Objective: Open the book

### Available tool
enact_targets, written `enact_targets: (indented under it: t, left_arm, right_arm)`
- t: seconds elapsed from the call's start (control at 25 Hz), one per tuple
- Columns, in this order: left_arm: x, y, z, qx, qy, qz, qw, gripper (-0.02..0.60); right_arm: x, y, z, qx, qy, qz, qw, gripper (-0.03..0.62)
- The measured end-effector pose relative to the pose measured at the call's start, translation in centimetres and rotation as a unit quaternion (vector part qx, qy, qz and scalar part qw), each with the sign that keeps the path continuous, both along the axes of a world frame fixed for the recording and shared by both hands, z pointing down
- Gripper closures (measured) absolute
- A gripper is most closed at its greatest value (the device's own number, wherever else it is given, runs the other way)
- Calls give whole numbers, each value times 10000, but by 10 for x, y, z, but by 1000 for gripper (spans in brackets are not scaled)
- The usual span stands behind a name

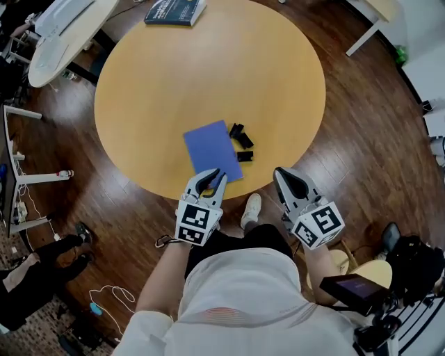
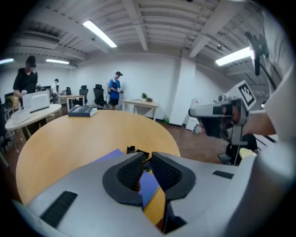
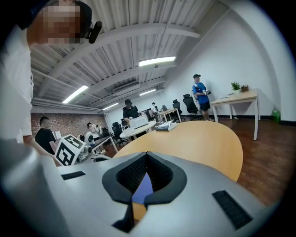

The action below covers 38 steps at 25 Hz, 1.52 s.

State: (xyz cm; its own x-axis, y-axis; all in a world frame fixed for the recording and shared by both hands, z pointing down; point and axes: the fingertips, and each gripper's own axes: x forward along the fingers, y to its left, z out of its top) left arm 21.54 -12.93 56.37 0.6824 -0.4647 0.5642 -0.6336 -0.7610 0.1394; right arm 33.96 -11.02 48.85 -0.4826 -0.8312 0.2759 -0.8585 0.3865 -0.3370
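Closed blue book (image 1: 212,149) lies flat by the round counter's (image 1: 208,69) near edge, black pieces (image 1: 242,141) just beside; left gripper (image 1: 211,179) hovers over its near corner, jaws slightly parted, empty; right gripper (image 1: 290,182) beside the rim, jaws clenched.

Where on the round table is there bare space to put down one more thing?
The round wooden table is bare across its middle and both sides, between the flat blue book at the near edge and the dark teal book at the far edge. Crowded only beside the blue book, where small black pieces lie.
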Motion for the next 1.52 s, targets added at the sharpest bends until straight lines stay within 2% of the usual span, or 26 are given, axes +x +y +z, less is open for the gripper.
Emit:
enact_targets:
  t: [0.24, 0.36, 0.6, 0.76, 0.88, 1.08, 1.12, 1.2, 1.36, 1.52]
  left_arm:
    - [43, 18, 71, -49, -1157, 628, 9913, 471]
    - [52, 23, 93, -25, -1621, 803, 9835, 471]
    - [62, 30, 128, 89, -2272, 1033, 9683, 471]
    - [62, 29, 139, 11, -2487, 939, 9640, 471]
    - [62, 26, 141, -14, -2551, 853, 9631, 471]
    - [62, 24, 138, -231, -2340, 669, 9697, 473]
    - [62, 23, 137, -264, -2304, 622, 9708, 490]
    - [62, 21, 133, -259, -2258, 515, 9725, 568]
    - [58, 20, 124, -341, -2089, 348, 9767, 569]
    - [55, 17, 106, -295, -1742, 129, 9842, 571]
  right_arm:
    - [13, 10, 23, -221, -18, 63, 9997, 597]
    - [19, 12, 31, -307, -8, 84, 9995, 597]
    - [27, 18, 45, -453, -10, 105, 9989, 597]
    - [29, 22, 51, -528, -18, 102, 9986, 597]
    - [31, 23, 53, -559, -30, 134, 9983, 597]
    - [30, 21, 54, -562, -51, 139, 9983, 597]
    - [30, 21, 54, -559, -58, 142, 9983, 597]
    - [31, 22, 54, -555, -73, 148, 9983, 597]
    - [26, 24, 53, -573, -89, 124, 9982, 597]
    - [22, 25, 55, -581, -106, 70, 9982, 597]
